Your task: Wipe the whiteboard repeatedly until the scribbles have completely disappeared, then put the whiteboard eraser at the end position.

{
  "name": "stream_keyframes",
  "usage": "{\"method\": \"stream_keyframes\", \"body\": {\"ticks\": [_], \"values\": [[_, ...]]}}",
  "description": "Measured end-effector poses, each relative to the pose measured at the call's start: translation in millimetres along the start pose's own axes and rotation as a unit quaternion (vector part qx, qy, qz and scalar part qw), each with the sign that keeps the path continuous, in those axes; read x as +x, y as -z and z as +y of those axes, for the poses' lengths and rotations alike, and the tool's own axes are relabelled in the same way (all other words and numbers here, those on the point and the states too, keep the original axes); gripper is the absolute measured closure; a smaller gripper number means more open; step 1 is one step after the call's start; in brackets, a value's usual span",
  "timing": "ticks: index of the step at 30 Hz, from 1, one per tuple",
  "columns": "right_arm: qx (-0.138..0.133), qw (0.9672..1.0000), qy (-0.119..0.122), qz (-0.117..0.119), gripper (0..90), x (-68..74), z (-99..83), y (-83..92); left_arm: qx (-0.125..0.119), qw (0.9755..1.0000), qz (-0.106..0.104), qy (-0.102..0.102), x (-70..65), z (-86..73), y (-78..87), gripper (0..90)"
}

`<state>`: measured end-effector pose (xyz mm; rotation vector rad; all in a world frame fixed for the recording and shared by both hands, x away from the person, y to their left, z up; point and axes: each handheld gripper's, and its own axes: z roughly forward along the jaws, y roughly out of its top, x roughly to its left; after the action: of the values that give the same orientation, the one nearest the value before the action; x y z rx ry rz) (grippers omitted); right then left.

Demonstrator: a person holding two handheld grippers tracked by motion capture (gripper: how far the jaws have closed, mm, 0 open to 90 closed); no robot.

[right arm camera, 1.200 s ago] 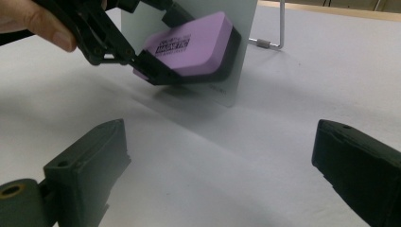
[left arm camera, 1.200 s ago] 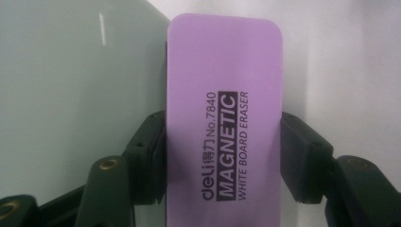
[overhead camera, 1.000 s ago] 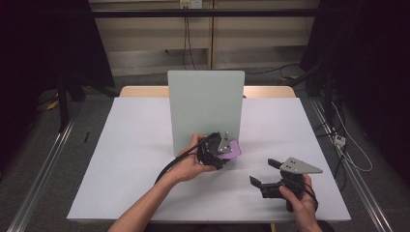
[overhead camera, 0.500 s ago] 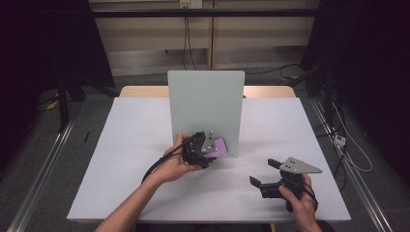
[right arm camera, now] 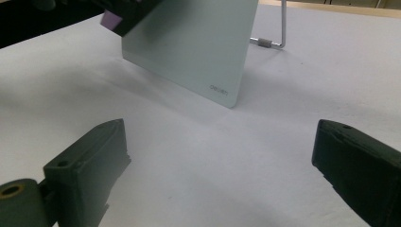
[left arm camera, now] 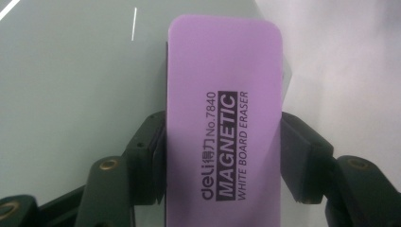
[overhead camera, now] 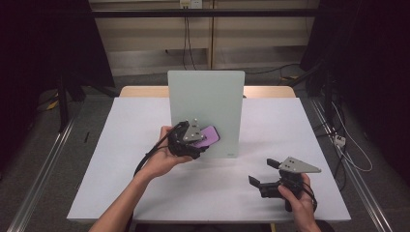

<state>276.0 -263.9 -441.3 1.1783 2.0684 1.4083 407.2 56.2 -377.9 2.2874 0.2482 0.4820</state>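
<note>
A purple magnetic whiteboard eraser (left arm camera: 222, 118) sits between the jaws of my left gripper (left arm camera: 222, 161), which is shut on its two long sides. In the high view the eraser (overhead camera: 209, 135) lies against the lower left of the pale green upright board (overhead camera: 212, 101), with the left gripper (overhead camera: 196, 141) behind it. The board (right arm camera: 198, 42) stands on a wire foot in the right gripper view. My right gripper (overhead camera: 260, 173) rests low at the front right of the table, open, with nothing between its fingers (right arm camera: 90, 165).
The white table (overhead camera: 121, 159) carries the board at its middle. A black cable trails from the left gripper toward the front edge. Dark floor, rails and cables surround the table on both sides.
The left hand has carried the eraser leftward and a little up along the face of the board. The right hand has stayed put.
</note>
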Motion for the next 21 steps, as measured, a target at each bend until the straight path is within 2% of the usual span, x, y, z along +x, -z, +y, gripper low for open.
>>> {"method": "stream_keyframes", "body": {"ticks": [7,9,13,15,17,21], "values": [[0.0,1.0,0.003,0.0,4.2,0.7,-0.2,0.1,-0.024,0.9991,0.005,0.036,10.8,-1.7,28.3,40.8],[0.001,1.0,0.003,0.0,4.2,0.7,-0.2,0.5,-0.022,0.9988,0.01,0.042,11.9,-3.6,34.2,40.7],[0.001,1.0,0.007,-0.001,4.2,1.1,-0.5,1.0,-0.027,0.9982,0.014,0.053,13.7,-8.2,43.1,40.8],[0.001,1.0,0.006,-0.001,4.2,1.4,-0.8,1.7,-0.036,0.9971,0.008,0.066,16.1,-10.8,47.8,40.7],[-0.001,1.0,0.006,0.0,4.2,1.9,-1.0,2.5,-0.036,0.9972,0.013,0.065,18.1,-11.7,51.4,40.7],[-0.001,1.0,0.005,0.0,4.2,1.1,-1.4,3.6,-0.035,0.9963,0.005,0.079,20.0,-13.2,55.0,40.8]]}}
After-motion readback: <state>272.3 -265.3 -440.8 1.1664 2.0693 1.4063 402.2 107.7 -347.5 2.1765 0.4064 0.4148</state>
